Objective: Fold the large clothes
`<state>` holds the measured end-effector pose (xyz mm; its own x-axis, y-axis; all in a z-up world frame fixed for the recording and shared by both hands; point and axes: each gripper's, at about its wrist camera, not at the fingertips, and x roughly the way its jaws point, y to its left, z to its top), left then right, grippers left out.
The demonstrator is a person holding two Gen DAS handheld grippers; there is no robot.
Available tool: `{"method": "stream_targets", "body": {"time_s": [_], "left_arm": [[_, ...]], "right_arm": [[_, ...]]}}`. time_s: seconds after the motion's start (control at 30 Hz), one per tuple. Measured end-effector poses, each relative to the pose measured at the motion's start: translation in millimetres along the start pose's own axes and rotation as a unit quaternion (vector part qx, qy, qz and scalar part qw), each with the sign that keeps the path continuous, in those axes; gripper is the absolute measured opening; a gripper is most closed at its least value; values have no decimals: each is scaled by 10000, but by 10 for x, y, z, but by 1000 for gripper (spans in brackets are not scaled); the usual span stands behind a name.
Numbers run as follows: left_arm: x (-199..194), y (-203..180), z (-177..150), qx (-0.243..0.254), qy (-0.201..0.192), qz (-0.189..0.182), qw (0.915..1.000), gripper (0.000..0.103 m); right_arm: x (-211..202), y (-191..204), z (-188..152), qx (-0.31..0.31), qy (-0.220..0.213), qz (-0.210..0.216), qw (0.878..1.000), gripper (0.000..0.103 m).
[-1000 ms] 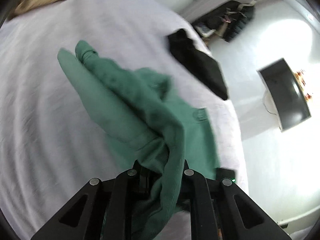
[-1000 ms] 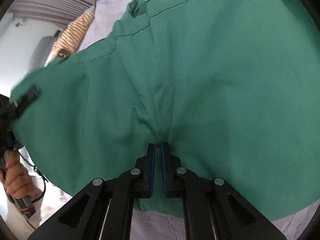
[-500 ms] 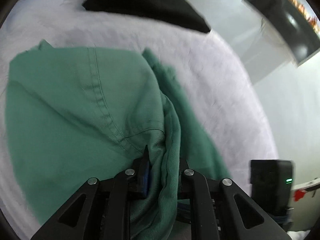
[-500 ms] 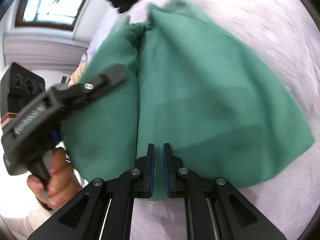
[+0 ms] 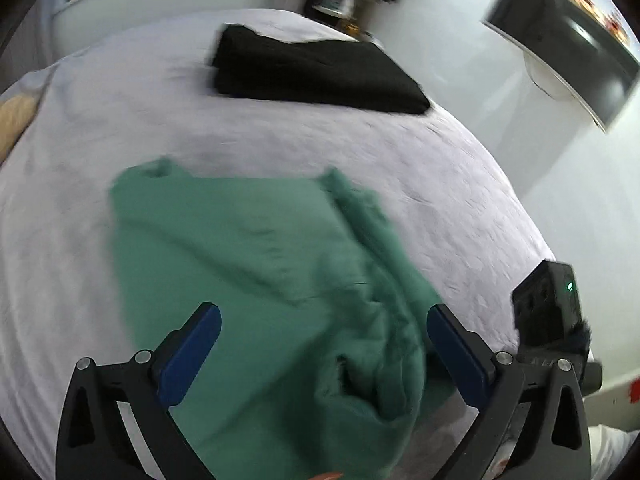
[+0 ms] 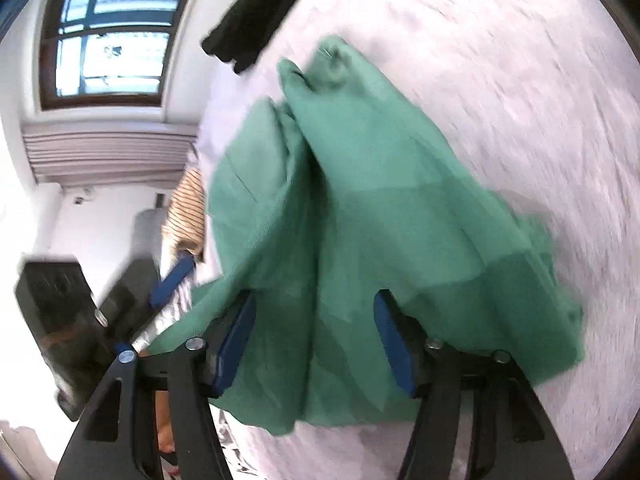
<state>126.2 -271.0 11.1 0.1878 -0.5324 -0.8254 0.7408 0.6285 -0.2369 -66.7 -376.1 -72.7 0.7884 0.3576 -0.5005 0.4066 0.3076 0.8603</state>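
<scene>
A large green garment lies bunched on the white bed, with a thick fold at its near right. My left gripper is open just above the near part of the garment, its blue pads wide apart. In the right wrist view the same green garment drapes over and between the blue pads of my right gripper, which is open. The cloth covers part of both right fingers. The left gripper's blue pad shows at the left of the right wrist view.
A folded black garment lies at the far side of the bed, also seen in the right wrist view. A striped tan cloth lies at the bed's edge. A monitor stands by the wall on the right.
Both grippers have opened and let go of the green garment, which has dropped onto the bed. The left view has swung so the black garment is ahead.
</scene>
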Motion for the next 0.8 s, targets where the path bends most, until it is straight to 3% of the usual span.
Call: {"method": "stream_targets", "body": {"time_s": [0.13,0.2,0.33,0.4,0.43,0.47,0.6,0.7,0.8], "left_arm": [[-49,660,-150,-662,42,684,9954,103],[-54,1029,-277,-1092,162,1009,9888,103],[67,1497,-561,-1589,558,1244,9778,103],[142,1592,-638,-1811,669,1185,9740,102],[139,1603,-660,-1873,632,1179,9731,102],[117,1589,-664,-1901,580,1201,9727,102],[-4,1370,-572,-1649,292,1017,9806,102],[25,1147,-461,-1243,173,952,9875,102],[287,952,-418,-1064,294,830,9904,102]], "right_arm": [[85,1,234,168,71,440,9989,67],[286,77,314,200,178,604,9978,71],[805,334,584,-37,599,78,9982,75],[1017,455,621,-362,784,-420,9954,43],[1078,572,605,-679,860,-730,9913,7],[1073,673,587,-908,836,-764,9894,7],[692,1097,573,-1574,346,-48,9869,6],[476,1045,608,-1648,120,-236,9860,6],[439,581,679,-1030,31,-589,9929,6]]}}
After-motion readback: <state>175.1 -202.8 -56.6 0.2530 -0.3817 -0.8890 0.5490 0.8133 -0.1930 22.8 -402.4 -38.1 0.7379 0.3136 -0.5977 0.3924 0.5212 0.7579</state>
